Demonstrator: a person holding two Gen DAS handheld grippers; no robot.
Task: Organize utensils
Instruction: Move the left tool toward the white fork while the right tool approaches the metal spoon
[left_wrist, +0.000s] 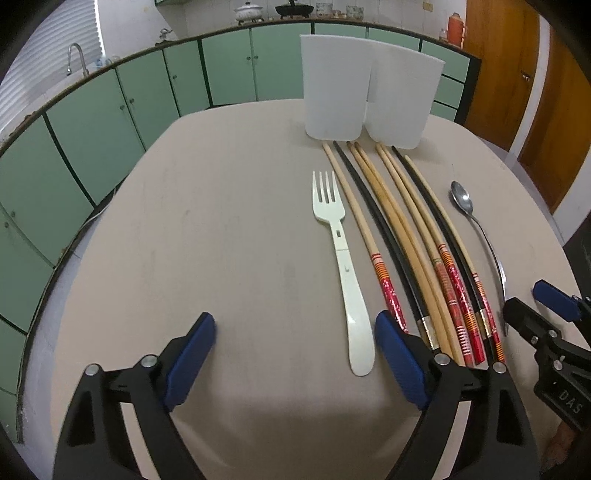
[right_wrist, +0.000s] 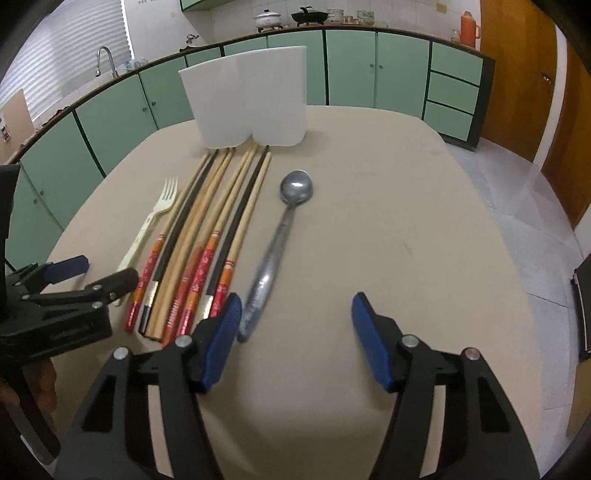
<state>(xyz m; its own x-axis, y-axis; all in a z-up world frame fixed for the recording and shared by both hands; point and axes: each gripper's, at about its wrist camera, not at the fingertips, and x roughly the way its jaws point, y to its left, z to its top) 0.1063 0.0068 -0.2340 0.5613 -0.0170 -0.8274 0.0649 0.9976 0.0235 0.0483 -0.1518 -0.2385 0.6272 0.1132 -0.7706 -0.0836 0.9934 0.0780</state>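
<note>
A cream plastic fork (left_wrist: 341, 254) (right_wrist: 147, 229), several chopsticks (left_wrist: 410, 251) (right_wrist: 207, 236) and a metal spoon (left_wrist: 480, 236) (right_wrist: 275, 243) lie side by side on the beige table. Behind them stands a white two-part holder (left_wrist: 365, 92) (right_wrist: 251, 99). My left gripper (left_wrist: 295, 343) hovers open near the fork's handle end, with the handle just inside its right finger. My right gripper (right_wrist: 295, 325) is open too; the spoon's handle end lies beside its left finger. Neither holds anything.
The beige table (left_wrist: 221, 221) has rounded edges, with bare surface left of the fork and right of the spoon. Green cabinets (left_wrist: 92, 122) ring the room behind. A wooden door (right_wrist: 517, 74) stands at the right. A dark object (right_wrist: 583, 306) sits at the table's right edge.
</note>
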